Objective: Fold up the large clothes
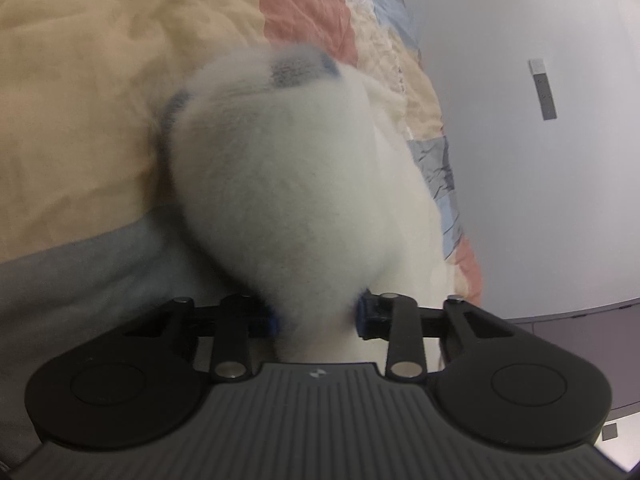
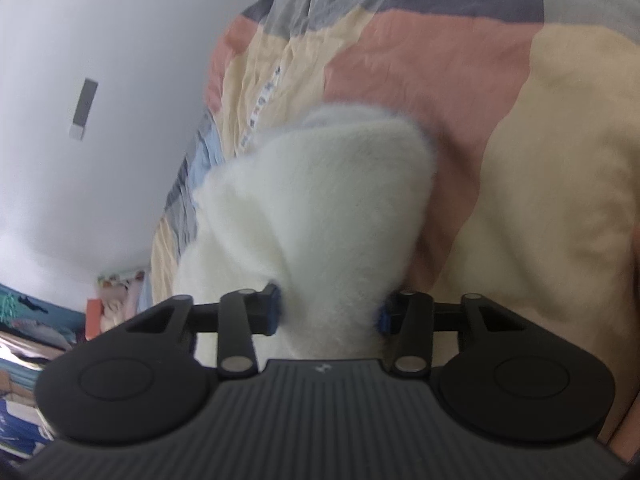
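A fluffy white garment with blue trim fills the middle of both views. In the left wrist view the garment (image 1: 288,184) bulges forward from between the fingers and hides the tips; my left gripper (image 1: 318,316) is shut on it. In the right wrist view the same white garment (image 2: 320,216) rises from between the fingers; my right gripper (image 2: 330,312) is shut on it. The cloth is blurred. Both grippers hold it above a patchwork bedspread (image 1: 100,80).
The bedspread (image 2: 540,160) has beige, pink, grey and light blue patches and covers a bed. A white wall (image 1: 540,180) runs beside the bed, with a grey socket strip (image 1: 544,88). Cluttered colourful items (image 2: 24,360) lie at the lower left of the right wrist view.
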Tool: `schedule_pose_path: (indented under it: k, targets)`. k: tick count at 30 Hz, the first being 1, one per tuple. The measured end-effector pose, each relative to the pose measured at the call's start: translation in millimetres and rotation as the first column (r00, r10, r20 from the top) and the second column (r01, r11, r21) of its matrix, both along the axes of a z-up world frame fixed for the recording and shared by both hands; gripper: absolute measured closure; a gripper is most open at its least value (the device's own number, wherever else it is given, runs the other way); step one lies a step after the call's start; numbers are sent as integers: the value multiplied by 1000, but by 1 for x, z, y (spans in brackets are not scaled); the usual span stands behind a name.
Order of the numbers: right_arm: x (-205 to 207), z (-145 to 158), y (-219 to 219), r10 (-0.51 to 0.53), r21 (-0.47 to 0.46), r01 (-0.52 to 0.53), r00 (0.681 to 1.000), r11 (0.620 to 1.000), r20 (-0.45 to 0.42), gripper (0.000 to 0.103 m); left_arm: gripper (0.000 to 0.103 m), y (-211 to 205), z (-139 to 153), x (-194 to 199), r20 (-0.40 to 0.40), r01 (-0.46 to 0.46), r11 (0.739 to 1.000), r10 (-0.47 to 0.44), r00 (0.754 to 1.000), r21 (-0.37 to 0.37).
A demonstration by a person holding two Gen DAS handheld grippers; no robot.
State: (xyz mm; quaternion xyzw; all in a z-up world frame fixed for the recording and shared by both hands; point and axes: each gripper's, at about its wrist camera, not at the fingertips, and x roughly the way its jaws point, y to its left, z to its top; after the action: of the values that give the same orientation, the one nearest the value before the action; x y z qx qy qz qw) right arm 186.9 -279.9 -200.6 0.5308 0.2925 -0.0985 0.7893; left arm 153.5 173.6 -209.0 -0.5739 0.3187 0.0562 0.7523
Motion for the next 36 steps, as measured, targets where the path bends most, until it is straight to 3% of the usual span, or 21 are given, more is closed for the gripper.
schedule_pose_path:
  k: [8,12,16,21,27,30,36]
  targets:
    - [-6,4,-9,-25,3,25,1000,1000,8,62,68,3,6,-5,24,11,1000,-11,1000,5]
    - [-4,7,1,37,-86,-35,999,996,16,62,68,6,5,-4,18,20,1000,-20,1000,23]
    - [-3,0,0,66,-33,-65,998,997,12,62,67,8,3,1,10,20,1000,-20,1000,16]
    - [2,4,11,153,-69,-152,988,986,7,61,67,6,10,0,26,27,998,-29,999,55]
    - [-8,14,2,141,-12,-141,981,990,130,67,68,5,24,-5,77,32,995,-40,996,97]
    - [-14,35,3,191,-71,-180,959,981,209,68,70,12,38,-20,132,-12,999,8,991,31]
    - [-25,73,3,270,-116,-246,916,962,298,68,81,19,87,-44,212,-20,990,-10,977,136]
